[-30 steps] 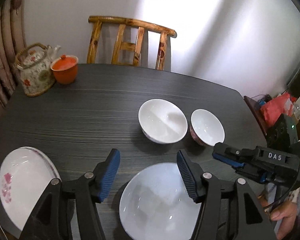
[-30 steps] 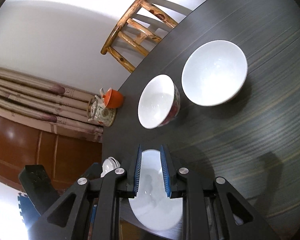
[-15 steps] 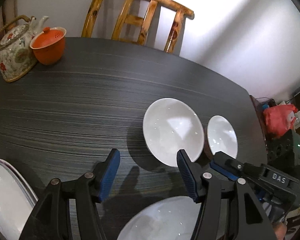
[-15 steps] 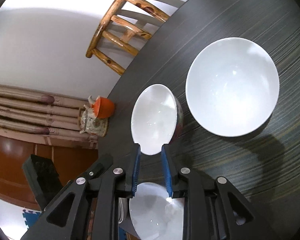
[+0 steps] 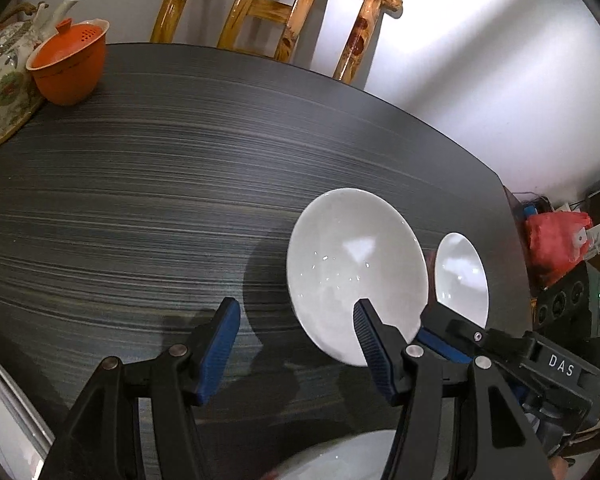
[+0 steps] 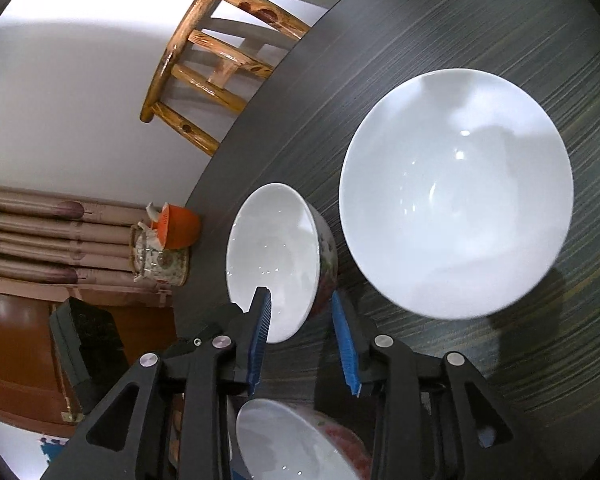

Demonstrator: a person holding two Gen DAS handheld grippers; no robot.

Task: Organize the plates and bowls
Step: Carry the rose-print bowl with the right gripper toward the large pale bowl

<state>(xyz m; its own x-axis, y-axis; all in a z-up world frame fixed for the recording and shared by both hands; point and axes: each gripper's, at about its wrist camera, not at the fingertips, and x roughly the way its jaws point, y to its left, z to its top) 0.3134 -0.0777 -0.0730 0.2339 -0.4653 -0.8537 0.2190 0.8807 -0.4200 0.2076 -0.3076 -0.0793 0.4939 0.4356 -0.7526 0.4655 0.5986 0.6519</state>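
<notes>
- Your left gripper has its fingers standing wide apart with nothing between them; only bare desk shows in the gap.
- The large white bowl sits on the desk just ahead of your left gripper's right-hand finger, whose tip overlaps the near rim in that view; I cannot tell whether it touches.
- Your right gripper has its fingers opening. The near rim of the small patterned bowl lies in the gap between their tips, and the pads do not press on it.
- In the right wrist view the large white bowl stands just beyond and right of the right-hand finger, close beside the small bowl.
- A third bowl, white inside with a red pattern outside, lies below your right gripper, behind the fingertips.
- The edge of a white plate shows at the left of your left gripper.
- Far ahead and left of your left fingers stand a floral teapot and an orange lidded cup, touching or nearly so.
- A wooden chair stands beyond the far edge of the desk.
</notes>
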